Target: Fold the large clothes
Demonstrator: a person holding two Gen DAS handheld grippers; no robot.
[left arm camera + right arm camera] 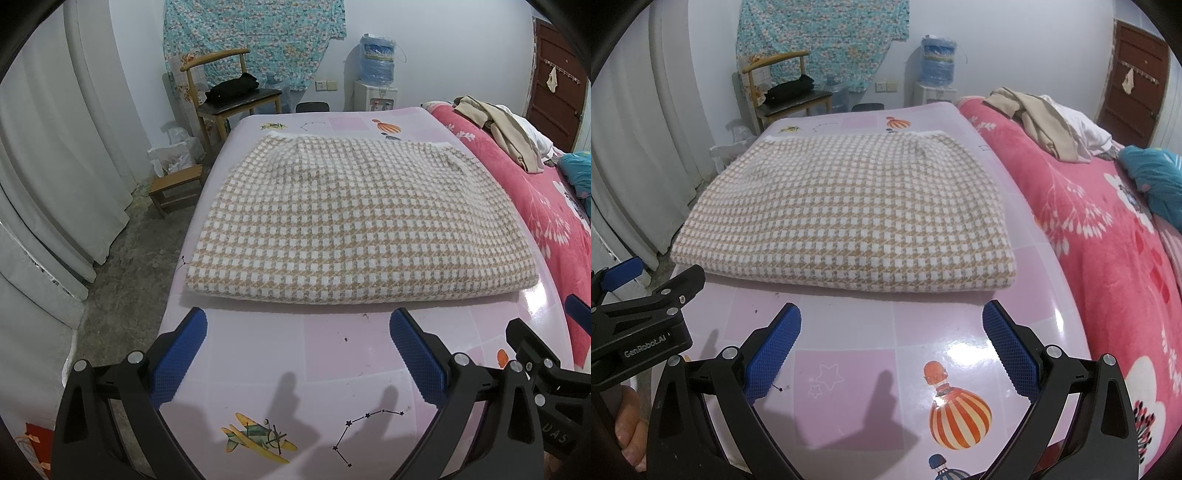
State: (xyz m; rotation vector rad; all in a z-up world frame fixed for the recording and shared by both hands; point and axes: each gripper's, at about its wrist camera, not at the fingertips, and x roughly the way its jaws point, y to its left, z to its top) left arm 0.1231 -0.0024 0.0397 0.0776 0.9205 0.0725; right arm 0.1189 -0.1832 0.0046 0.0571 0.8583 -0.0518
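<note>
Pink patterned cloth is covering the table [258,354], printed with a small plane [258,437], star constellations and a striped balloon [960,417]. Lying flat on the middle of it is the folded garment [347,225], a tan-and-white houndstooth piece squared into a thick rectangle, its folded edge facing the cameras. A pink floral bed [1108,258] is running along the table's right side.

Both claws are hovering low over the near part of the table, pointing forward at the garment's near edge and not touching it. The left claw [297,354] is standing wide, its blue pads [177,362] well apart and holding nothing. The right claw [892,350] is likewise spread wide and empty. The two are sitting side by side, each showing at the edge of the other's view. Fingers of a hand [628,428] are showing beneath the left claw's body, where white lettering is reading "GenRobot.AI" [644,349].
</note>
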